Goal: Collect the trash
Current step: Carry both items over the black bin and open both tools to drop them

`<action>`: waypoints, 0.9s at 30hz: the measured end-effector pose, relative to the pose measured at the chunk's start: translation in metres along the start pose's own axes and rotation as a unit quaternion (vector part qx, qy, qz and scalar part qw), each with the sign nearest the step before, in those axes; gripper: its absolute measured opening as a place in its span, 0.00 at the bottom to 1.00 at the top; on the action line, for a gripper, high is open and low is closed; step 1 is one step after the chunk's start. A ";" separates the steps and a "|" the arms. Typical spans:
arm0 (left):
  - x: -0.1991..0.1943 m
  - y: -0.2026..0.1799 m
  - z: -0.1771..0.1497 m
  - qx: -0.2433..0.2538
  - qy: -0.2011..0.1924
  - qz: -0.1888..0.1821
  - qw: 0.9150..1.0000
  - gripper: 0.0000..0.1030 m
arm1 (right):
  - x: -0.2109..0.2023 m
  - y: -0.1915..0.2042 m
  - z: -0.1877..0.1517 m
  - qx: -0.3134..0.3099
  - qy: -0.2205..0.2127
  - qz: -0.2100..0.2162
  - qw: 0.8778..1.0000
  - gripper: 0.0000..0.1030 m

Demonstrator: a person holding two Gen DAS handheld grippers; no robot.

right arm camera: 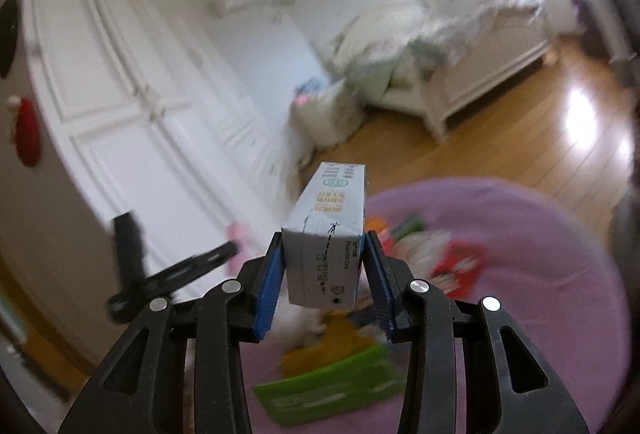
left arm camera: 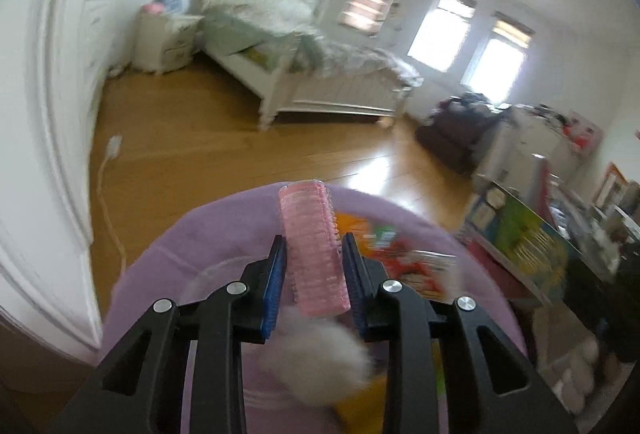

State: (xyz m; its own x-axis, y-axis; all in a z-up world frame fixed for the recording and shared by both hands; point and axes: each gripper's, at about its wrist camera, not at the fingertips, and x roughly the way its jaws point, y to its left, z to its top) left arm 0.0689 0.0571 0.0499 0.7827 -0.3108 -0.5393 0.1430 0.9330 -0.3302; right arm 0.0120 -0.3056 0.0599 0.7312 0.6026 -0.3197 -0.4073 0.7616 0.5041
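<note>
Over the purple round cushion (left arm camera: 168, 258), near its far edge: pink hair roller (left arm camera: 314, 254) upright btwn blue pads of left gripper (left arm camera: 314, 250), clamped on it, tilted fwd-down. Over same cushion's left edge, right gripper (right arm camera: 324, 266) pinches a white carton (right arm camera: 326, 234), pointing slightly down. Wrappers (right arm camera: 452, 266), green box (right arm camera: 332, 390) lie blurred on cushion.

A pink hair roller (left arm camera: 314, 252) is held upright between the blue-padded fingers (left arm camera: 275, 284) of the left gripper (left arm camera: 314, 276), above a round purple surface (left arm camera: 160, 266) strewn with blurred colourful wrappers (left arm camera: 404, 258) and a white fluffy lump (left arm camera: 320, 358). A white bed (left arm camera: 320, 74) is seen beyond on the wooden floor (left arm camera: 200, 162).
</note>
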 end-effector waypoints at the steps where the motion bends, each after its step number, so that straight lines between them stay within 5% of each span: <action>1: 0.001 -0.014 0.001 0.008 0.002 -0.013 1.000 0.28 | -0.011 -0.007 0.002 -0.001 -0.013 -0.016 1.000 0.39; 7: 0.032 -0.136 -0.023 0.068 0.048 -0.144 0.986 0.28 | -0.081 -0.081 -0.006 0.044 -0.059 -0.124 0.990 0.39; 16: 0.125 -0.317 -0.093 0.131 0.169 -0.292 0.932 0.28 | -0.180 -0.231 -0.060 0.184 -0.074 -0.270 0.942 0.39; 21: 0.172 -0.383 -0.129 0.150 0.218 -0.307 0.914 0.28 | -0.210 -0.277 -0.092 0.238 -0.074 -0.293 0.923 0.39; 25: 0.191 -0.406 -0.147 0.165 0.231 -0.302 0.910 0.30 | -0.228 -0.303 -0.112 0.267 -0.068 -0.298 0.914 0.41; 27: 0.193 -0.411 -0.149 0.178 0.238 -0.294 0.908 0.42 | -0.232 -0.309 -0.119 0.282 -0.070 -0.298 0.909 0.43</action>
State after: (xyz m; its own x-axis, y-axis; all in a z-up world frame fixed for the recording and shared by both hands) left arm 0.0708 -0.4130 -0.0341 0.1689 -0.7385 -0.6527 0.7053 0.5531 -0.4434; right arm -0.0970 -0.6525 -0.1172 0.8088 0.0570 -0.5853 0.3999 0.6764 0.6185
